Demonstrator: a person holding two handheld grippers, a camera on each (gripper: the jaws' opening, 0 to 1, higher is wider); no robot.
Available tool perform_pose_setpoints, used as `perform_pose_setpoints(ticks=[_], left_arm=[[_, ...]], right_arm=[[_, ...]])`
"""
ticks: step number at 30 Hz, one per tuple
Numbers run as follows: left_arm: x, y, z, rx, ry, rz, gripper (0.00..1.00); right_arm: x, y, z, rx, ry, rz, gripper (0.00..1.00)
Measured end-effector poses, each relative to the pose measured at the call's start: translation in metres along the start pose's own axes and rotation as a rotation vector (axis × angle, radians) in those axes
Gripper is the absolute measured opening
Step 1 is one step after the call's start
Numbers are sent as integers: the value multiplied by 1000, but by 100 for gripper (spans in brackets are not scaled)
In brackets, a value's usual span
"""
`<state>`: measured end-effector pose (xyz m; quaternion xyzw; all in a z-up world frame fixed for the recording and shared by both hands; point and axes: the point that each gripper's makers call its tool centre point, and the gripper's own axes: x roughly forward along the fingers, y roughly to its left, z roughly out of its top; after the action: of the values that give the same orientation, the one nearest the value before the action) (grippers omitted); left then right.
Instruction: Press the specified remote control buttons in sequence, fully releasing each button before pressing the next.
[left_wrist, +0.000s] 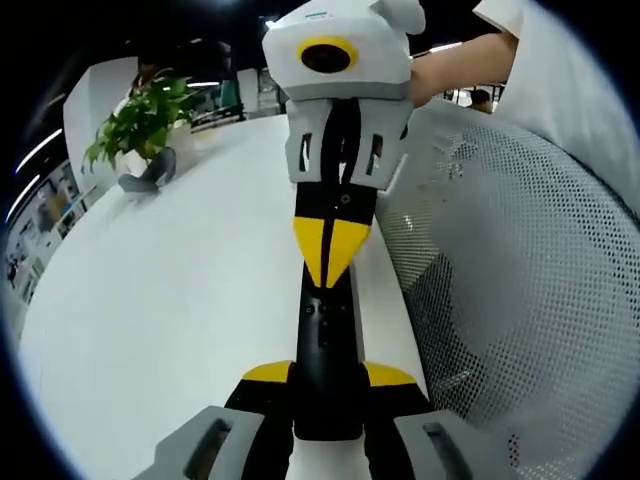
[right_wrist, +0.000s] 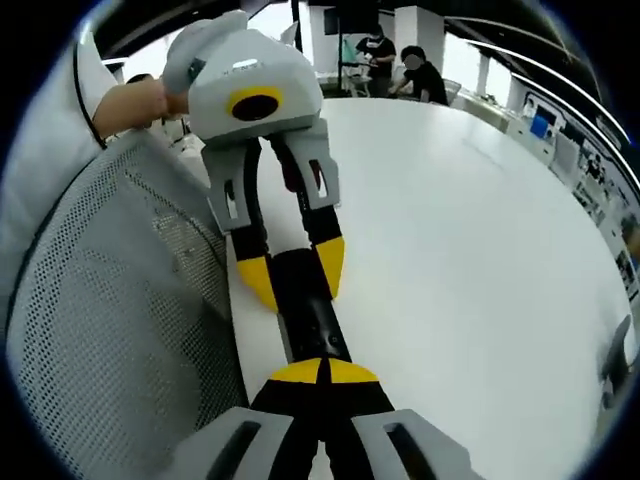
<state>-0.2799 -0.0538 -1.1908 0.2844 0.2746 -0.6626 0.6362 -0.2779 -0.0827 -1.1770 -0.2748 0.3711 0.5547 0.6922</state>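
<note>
A slim black remote control (left_wrist: 325, 340) lies lengthwise over the edge of a white table (left_wrist: 180, 300). My left gripper (left_wrist: 328, 375) is shut on the remote's near end, one yellow tip on each side. My right gripper (left_wrist: 331, 250) reaches in from above, jaws shut together, its yellow tips resting on the remote's top face. In the right gripper view the same remote (right_wrist: 312, 325) runs from my right gripper's closed tips (right_wrist: 322, 372) up into the left gripper (right_wrist: 293, 272), which clamps its far end. The buttons are too dark to make out.
A grey mesh chair back (left_wrist: 520, 280) stands right beside the table edge and also shows as a mesh chair back (right_wrist: 110, 320). A potted plant (left_wrist: 145, 120) sits at the table's far left. Two people (right_wrist: 400, 60) are far beyond the table (right_wrist: 480, 250).
</note>
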Motion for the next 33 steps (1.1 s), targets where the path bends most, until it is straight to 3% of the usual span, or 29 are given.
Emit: perform_pose_setpoints(ticks=[4,9,16,19,23,25,28,33], left_arm=[[0,0,0,-1,-1,-1,24],[0,0,0,-4,-1,1,24],[0,0,0,-8,16,7,24],[0,0,0,-11,20,8,24],[0,0,0,-14,25,10,24],[1,0,0,-15,28,11,24],[1,0,0,-15,33,10,24],[1,0,0,-17,36,11,24]], right_arm=[[3,-1,-5,-76,87,12,0],[6,-2,-4,-57,123,5,0],[6,-3,-4,-47,98,-131,0],[5,-4,-3,3,78,-154,0],[4,-3,-2,20,68,-156,0],[6,11,3,64,35,-97,0],[6,13,1,8,61,-119,0],[8,15,1,13,67,-105,0]])
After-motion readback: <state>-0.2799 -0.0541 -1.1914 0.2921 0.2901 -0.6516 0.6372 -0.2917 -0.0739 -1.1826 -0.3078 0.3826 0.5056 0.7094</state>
